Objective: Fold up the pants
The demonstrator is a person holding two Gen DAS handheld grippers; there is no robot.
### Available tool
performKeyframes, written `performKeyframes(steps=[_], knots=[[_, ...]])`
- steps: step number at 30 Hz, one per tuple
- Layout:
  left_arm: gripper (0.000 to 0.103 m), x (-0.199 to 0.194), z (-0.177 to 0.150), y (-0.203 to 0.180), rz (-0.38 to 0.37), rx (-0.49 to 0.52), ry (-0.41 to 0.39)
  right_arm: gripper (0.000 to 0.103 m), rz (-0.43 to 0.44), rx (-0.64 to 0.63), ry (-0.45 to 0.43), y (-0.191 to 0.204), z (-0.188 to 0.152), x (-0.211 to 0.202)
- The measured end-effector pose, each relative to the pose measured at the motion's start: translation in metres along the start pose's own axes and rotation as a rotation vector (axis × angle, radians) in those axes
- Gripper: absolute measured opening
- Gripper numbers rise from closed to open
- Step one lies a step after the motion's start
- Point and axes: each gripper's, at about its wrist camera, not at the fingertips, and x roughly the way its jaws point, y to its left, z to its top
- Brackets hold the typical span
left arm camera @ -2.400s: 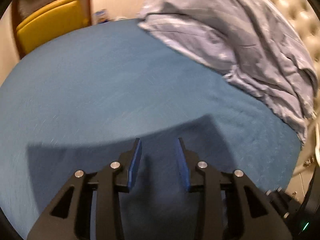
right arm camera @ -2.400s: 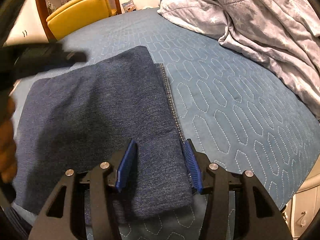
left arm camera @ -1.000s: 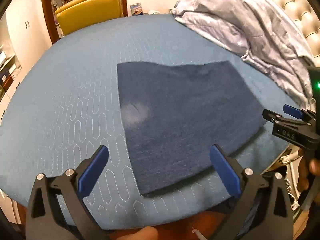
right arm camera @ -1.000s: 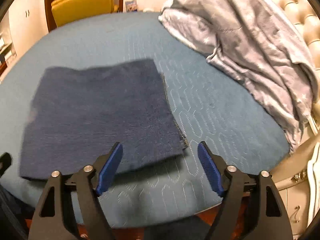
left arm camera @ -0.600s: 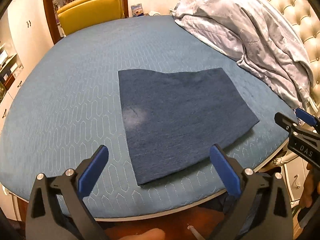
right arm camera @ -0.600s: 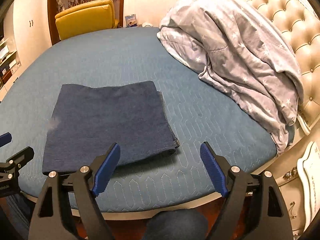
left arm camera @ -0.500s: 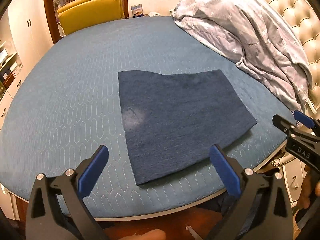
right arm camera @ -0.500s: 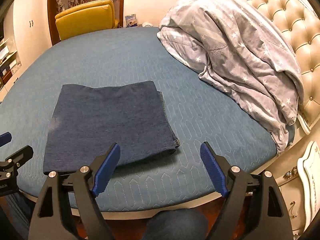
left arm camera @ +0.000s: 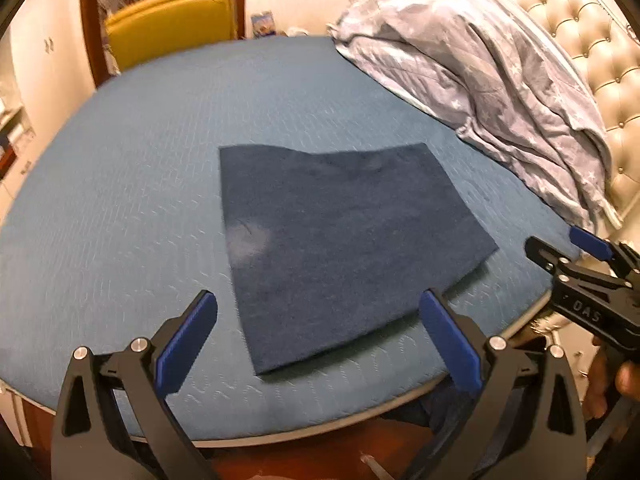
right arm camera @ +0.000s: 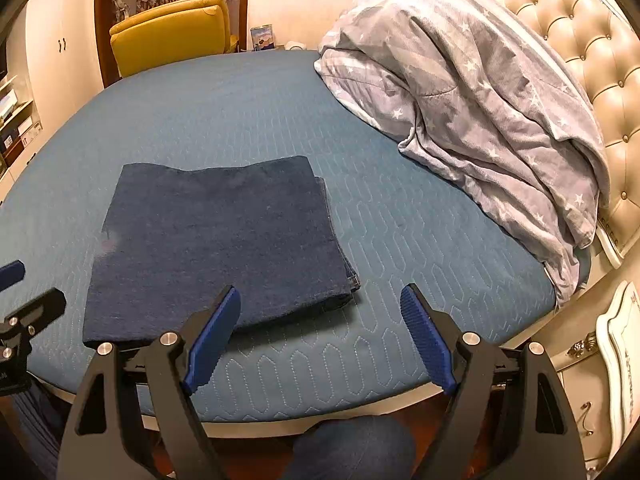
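While folded flat, pants (right arm camera: 224,248) untouched.

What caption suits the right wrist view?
Folded dark blue pants lie flat on the bed; open right tool hovers clear.

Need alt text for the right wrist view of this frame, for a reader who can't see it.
Dark blue pants lie folded into a flat rectangle on a round bed's teal quilted cover. The right tongs hang open and empty in front of them, near the bed's edge. A crumpled grey star-print duvet is heaped against a tufted cream headboard, and a yellow armchair stands behind.
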Motion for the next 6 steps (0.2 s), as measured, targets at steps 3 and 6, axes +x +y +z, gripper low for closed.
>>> performKeyframes(steps=[3,6], knots=[[0.101,0.0025,-0.0006,-0.0007,-0.028,0.001,0.001,0.085,0.003,0.011,0.000,-0.0033,-0.0006,0.0031],[0.101,0.0051,-0.0005,0.0079,-0.066,-0.036,0.009,0.088,-0.001,0.024,-0.003,-0.0060,-0.0009,0.0077]])
